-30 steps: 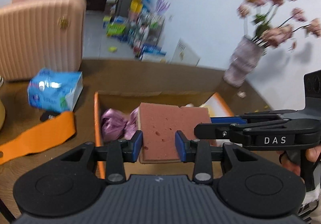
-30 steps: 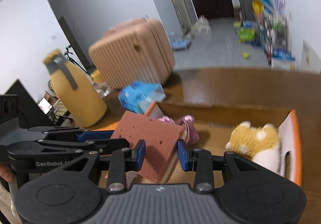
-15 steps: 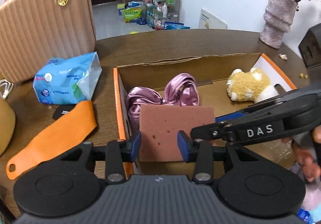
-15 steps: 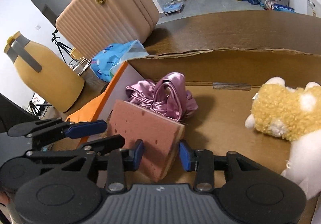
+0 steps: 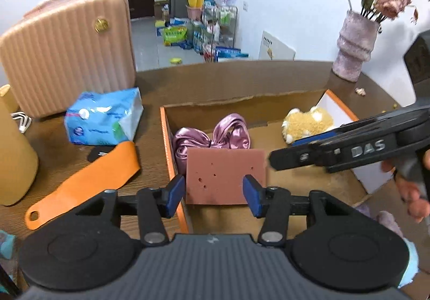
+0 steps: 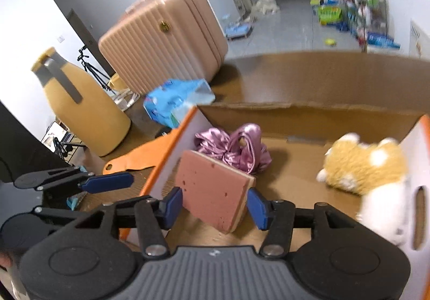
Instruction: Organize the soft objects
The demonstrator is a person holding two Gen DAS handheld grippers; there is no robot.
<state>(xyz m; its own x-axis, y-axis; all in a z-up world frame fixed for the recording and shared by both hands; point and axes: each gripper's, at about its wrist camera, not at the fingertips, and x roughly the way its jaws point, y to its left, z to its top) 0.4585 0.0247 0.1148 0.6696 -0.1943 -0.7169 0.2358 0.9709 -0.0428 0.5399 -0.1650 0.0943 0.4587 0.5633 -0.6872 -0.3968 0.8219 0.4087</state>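
A pink-brown sponge (image 5: 225, 175) (image 6: 212, 192) stands on edge on the floor of the cardboard box (image 5: 165, 138) (image 6: 242, 107), near its left wall. The jaws of my right gripper (image 6: 215, 207) are opening; the sponge is between the pads, which no longer press it. In the left wrist view the right gripper (image 5: 279, 152) ends at the sponge's right edge. My left gripper (image 5: 214, 196) (image 6: 126, 188) is also opening, at the box's left wall, apart from the sponge. A purple satin cloth (image 5: 231, 130) (image 6: 242, 146) and a yellow plush toy (image 5: 306, 122) (image 6: 368, 163) lie in the box.
On the brown table left of the box lie a blue tissue pack (image 5: 104, 117) and an orange strap (image 5: 88, 179). A pink suitcase (image 5: 67, 50) and a yellow bottle (image 6: 80, 109) stand behind them. A vase of flowers (image 5: 354, 50) stands at the back right.
The sponge came down from above the box rim to the box floor. Both grippers' jaws have widened, and the right gripper's finger no longer overlaps the sponge.
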